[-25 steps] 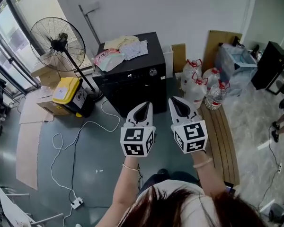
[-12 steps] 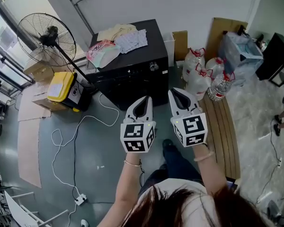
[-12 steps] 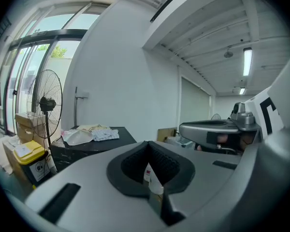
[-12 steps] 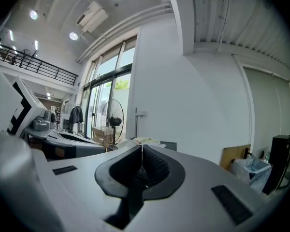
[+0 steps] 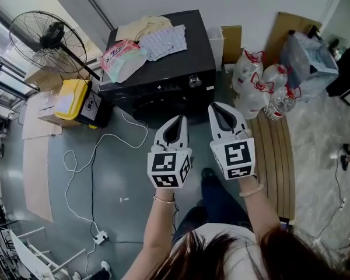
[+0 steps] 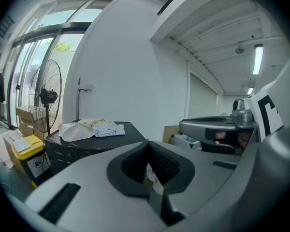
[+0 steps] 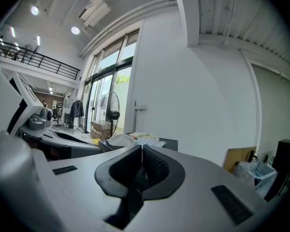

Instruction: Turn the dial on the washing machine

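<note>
The black washing machine (image 5: 163, 69) stands against the far wall, with a silver dial (image 5: 193, 81) on its front panel near the right end. Clothes and a plastic packet (image 5: 141, 42) lie on its lid. My left gripper (image 5: 177, 120) and right gripper (image 5: 213, 106) are held side by side in the air, short of the machine's front, both shut and empty. The right one is nearer the dial. In the left gripper view the shut jaws (image 6: 146, 144) point past the machine (image 6: 94, 141). The right gripper view shows shut jaws (image 7: 141, 148) aimed toward the clothes (image 7: 135, 139).
A standing fan (image 5: 46, 39) and a yellow bin (image 5: 70, 101) are left of the machine. Large water bottles (image 5: 259, 86) and a wooden slatted bench (image 5: 274, 156) sit to its right. A white cable (image 5: 87, 162) runs across the floor to a power strip (image 5: 99, 237).
The person has stepped toward the machine, and a foot now shows below the grippers. Both grippers stay shut and side by side, now closer to the machine's front.
</note>
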{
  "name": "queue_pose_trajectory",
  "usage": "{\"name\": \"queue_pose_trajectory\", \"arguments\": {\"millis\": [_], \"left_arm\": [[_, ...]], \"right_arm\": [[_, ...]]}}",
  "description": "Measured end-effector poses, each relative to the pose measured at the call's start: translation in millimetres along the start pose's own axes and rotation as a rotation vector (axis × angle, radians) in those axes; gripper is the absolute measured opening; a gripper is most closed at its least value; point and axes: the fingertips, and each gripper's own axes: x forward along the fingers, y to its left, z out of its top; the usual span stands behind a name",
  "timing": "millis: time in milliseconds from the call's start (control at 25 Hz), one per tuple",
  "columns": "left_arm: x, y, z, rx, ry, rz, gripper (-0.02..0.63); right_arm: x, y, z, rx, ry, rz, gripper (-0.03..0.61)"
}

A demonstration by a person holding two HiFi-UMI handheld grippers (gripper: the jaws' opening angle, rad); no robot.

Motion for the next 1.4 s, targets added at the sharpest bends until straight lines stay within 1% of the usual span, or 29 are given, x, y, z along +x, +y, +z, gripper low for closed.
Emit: {"name": "queue_pose_trajectory", "arguments": {"millis": [240,480,760,1160,1400], "left_arm": [[30,24,-13,-0.019,0.015,0.029,0.015],[56,43,-34,-0.038,0.030,0.050,0.015],[82,68,-59,-0.065,0.044,0.083,0.015],[115,96,-90,-0.087,0.058,0.105,0.015],[133,105,-106,-0.101,0.070,0.115,0.015]], "right_arm": [[38,-14,-18,-0.007,0.023,-0.002,0.029],[71,-19,-48,-0.009,0.066,0.010,0.029],[109,-19,-76,-0.022,0.094,0.027,0.034],[158,-17,-121,-0.049,0.147,0.056,0.094],[184,-19,-143,-0.111,0.173,0.061,0.143]]}}
